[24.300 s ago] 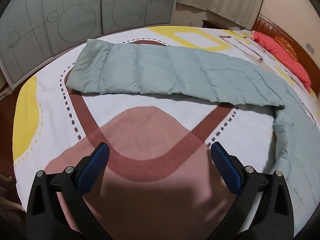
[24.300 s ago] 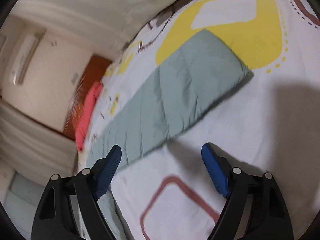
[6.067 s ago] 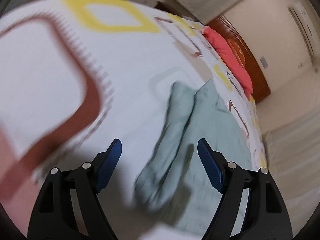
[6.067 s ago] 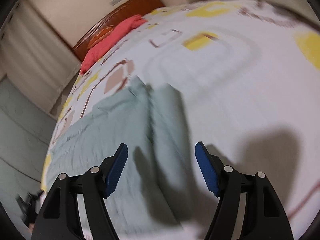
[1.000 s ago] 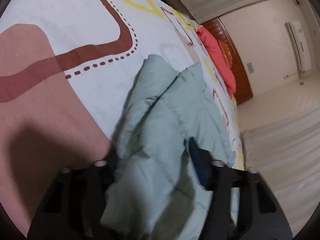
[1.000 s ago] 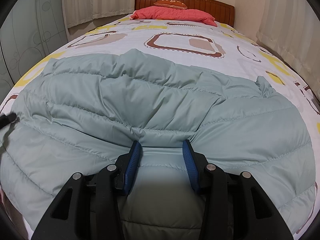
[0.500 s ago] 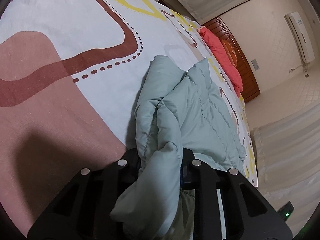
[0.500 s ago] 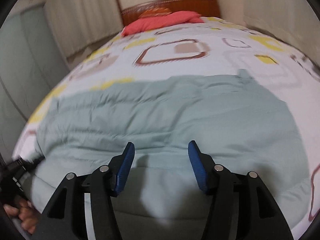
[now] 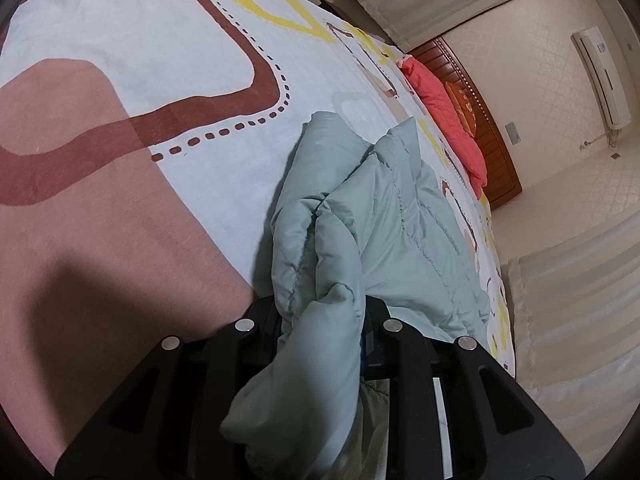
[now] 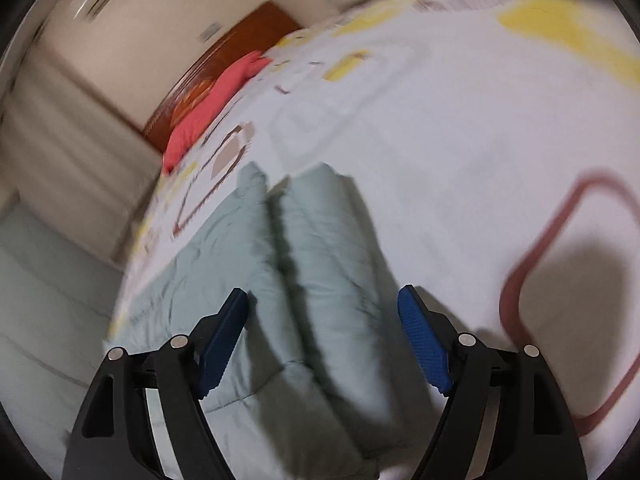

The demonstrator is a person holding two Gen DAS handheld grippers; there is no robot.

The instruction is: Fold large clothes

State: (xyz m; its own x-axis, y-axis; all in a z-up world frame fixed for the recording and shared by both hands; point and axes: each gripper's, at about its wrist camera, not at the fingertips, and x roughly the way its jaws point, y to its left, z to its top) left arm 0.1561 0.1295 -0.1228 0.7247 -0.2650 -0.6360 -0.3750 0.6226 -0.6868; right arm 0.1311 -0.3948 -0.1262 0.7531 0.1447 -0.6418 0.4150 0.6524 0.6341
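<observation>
The left gripper (image 9: 322, 320) is squeezed tight on a thick bunch of the puffy pale-green coat (image 9: 396, 216). The coat lies on the bed (image 9: 120, 60), on the patterned white sheet, with a lump of it spilling toward the camera over the left gripper's black arms.

The right gripper (image 10: 322, 320) holds nothing. Its jaws have just been opening, and its blue pads (image 10: 422, 346) stand wide apart above two long folded rolls of the coat, with no pad pressing on them.

What could go wrong? The coat is slippery and fat, so the bunch could slide out of the left gripper if it gets pulled hard. With only one side held, the folds could flop open or go crooked. The right gripper could also grab just the top layer.

The left view shows the tight pinch up close. The right view (it is quite blurry) shows the two rolls side by side, the red pillow (image 10: 212, 100) and the wooden headboard (image 10: 240, 44).
</observation>
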